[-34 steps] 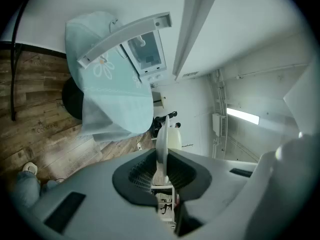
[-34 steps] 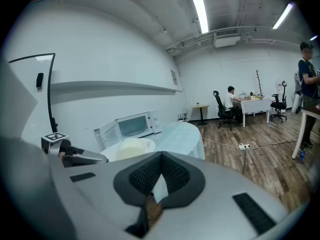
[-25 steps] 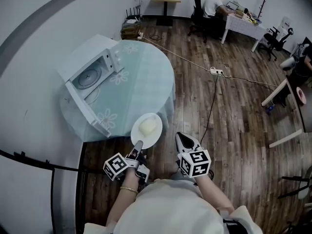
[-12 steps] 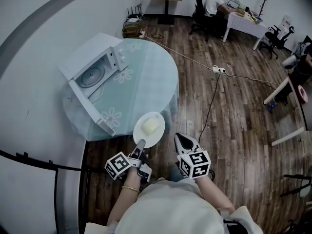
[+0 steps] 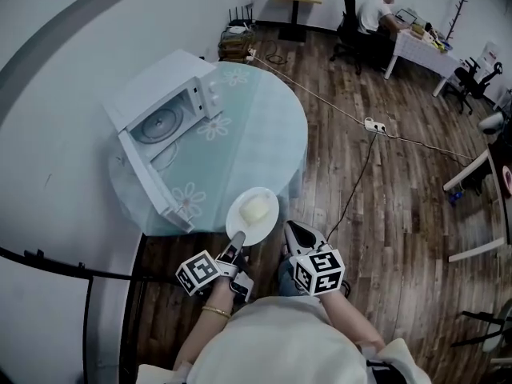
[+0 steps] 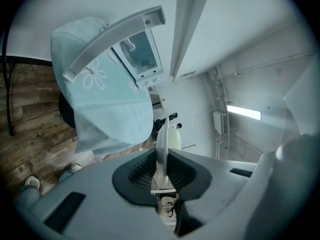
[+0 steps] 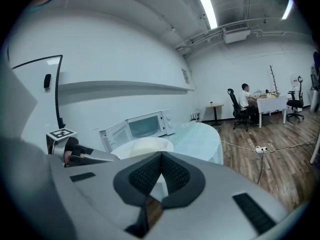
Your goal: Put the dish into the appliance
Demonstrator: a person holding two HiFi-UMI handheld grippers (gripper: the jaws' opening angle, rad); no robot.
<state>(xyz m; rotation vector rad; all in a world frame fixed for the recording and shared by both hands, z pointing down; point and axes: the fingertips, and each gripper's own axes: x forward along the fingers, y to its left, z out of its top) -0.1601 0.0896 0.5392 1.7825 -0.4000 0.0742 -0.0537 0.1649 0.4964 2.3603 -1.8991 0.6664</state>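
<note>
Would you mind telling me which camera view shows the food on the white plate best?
The head view: it looks down onto the plate and its pale food. The left gripper view shows the plate edge-on between its jaws; the right gripper view catches it low, partly hidden.

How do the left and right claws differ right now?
The left claw is clamped on the rim of the plate; the right claw is closed on nothing. The left claw is rolled onto its side; the right claw sits upright. Both point toward the microwave.
</note>
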